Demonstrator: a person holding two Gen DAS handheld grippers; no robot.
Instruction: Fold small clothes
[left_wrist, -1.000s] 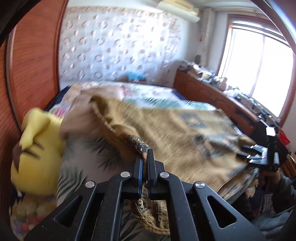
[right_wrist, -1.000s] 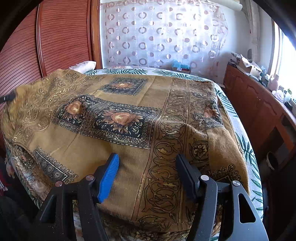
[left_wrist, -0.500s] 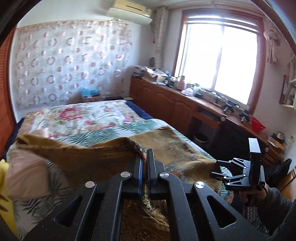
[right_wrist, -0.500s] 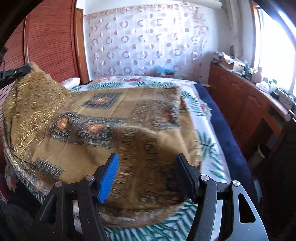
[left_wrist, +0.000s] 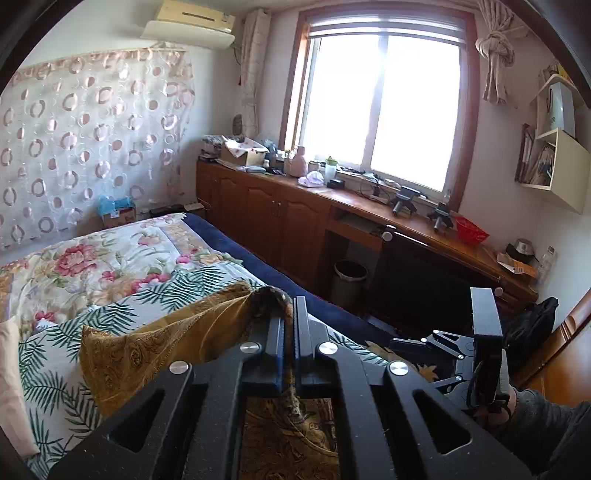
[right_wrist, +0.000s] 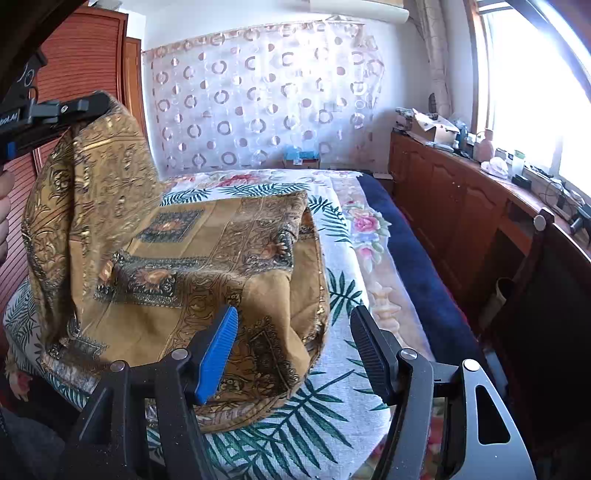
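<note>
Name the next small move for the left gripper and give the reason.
Probably carry the left gripper across and lower its pinched edge onto the flat part of the gold patterned cloth. It is shut on a raised corner, half the cloth lies on the bed, and the right gripper hangs open.

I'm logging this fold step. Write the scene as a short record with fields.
garment: mustard patterned cloth, partly lying on the bed, one edge lifted
left tongs: shut on the cloth edge, holding it up above the bed
right tongs: open, holding nothing, hovering over the cloth's near end
fold state: lifted part hangs in a loose drape on the left side of the right view; not yet laid flat
surroundings: wooden cabinets beside the bed, window above them
</note>
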